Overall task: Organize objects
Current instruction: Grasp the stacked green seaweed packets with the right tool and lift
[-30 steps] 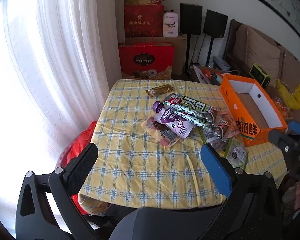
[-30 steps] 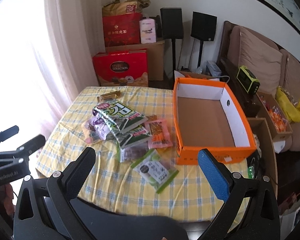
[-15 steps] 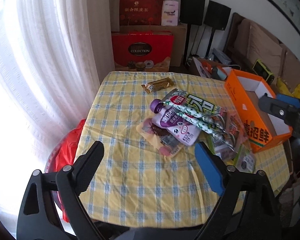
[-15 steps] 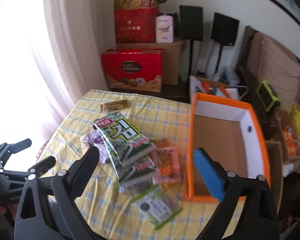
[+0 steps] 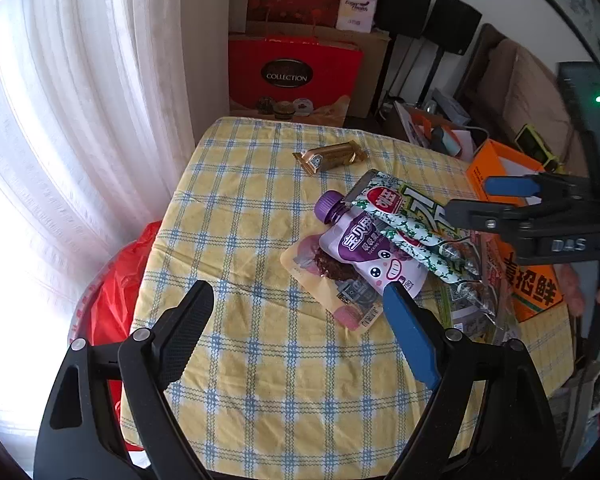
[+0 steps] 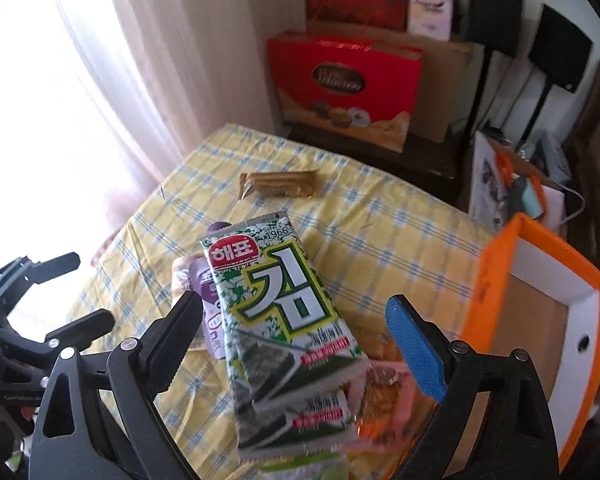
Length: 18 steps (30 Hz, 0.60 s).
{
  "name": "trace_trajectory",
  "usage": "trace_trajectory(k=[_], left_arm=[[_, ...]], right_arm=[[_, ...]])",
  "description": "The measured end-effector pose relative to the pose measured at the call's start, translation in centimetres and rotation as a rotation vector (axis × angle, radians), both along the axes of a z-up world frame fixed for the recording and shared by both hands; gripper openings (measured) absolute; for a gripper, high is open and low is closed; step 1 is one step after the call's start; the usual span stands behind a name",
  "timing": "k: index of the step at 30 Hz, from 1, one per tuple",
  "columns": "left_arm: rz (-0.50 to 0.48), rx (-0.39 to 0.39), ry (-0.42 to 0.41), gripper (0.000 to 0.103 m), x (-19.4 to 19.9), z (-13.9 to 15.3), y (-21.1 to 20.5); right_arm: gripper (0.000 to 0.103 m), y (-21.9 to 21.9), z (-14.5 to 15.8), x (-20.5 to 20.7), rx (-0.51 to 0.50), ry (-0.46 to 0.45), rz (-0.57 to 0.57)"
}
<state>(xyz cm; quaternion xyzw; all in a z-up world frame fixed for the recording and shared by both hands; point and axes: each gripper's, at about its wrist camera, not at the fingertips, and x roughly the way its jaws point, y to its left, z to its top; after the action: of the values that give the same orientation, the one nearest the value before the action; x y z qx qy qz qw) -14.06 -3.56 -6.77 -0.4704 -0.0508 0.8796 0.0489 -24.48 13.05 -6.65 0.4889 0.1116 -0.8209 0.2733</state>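
Yellow checked table (image 5: 236, 240) | seaweed packs (image 6: 276, 300) piled mid-table on a purple pouch (image 5: 372, 256), orange box (image 6: 540, 320) just right | right tongs (image 6: 296, 344) spread above the packs, empty | left tongs (image 5: 296, 324) narrowing lately, gaping, empty

Both grippers dropped closer over snack pile (image 5: 384, 256); left gripper (image 5: 300, 324) jaws narrowed slightly, nothing between.

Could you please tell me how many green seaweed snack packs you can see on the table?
2: top seaweed pack lies on the pile; second seaweed pack lies partly beneath it. Others may be hidden.
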Motion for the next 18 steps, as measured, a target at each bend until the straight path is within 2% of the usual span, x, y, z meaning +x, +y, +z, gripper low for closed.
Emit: trace_trajectory(k=[9, 15, 18], left_arm=[[0.012, -0.002, -0.011, 0.085, -0.5, -0.9, -0.6], [-0.025, 0.048, -0.032, 0.085, -0.7, -1.1, -0.3], [-0.047, 0.077, -0.043, 0.085, -0.8, -1.2, 0.0]], right_arm=[[0.095, -2.8, -2.9, -1.4, 0.037, -0.095, 0.097], [0.095, -3.8, -4.1, -2.2, 0.115, -0.1, 0.1], [0.095, -4.0, -4.3, -2.7, 0.122, -0.115, 0.094]])
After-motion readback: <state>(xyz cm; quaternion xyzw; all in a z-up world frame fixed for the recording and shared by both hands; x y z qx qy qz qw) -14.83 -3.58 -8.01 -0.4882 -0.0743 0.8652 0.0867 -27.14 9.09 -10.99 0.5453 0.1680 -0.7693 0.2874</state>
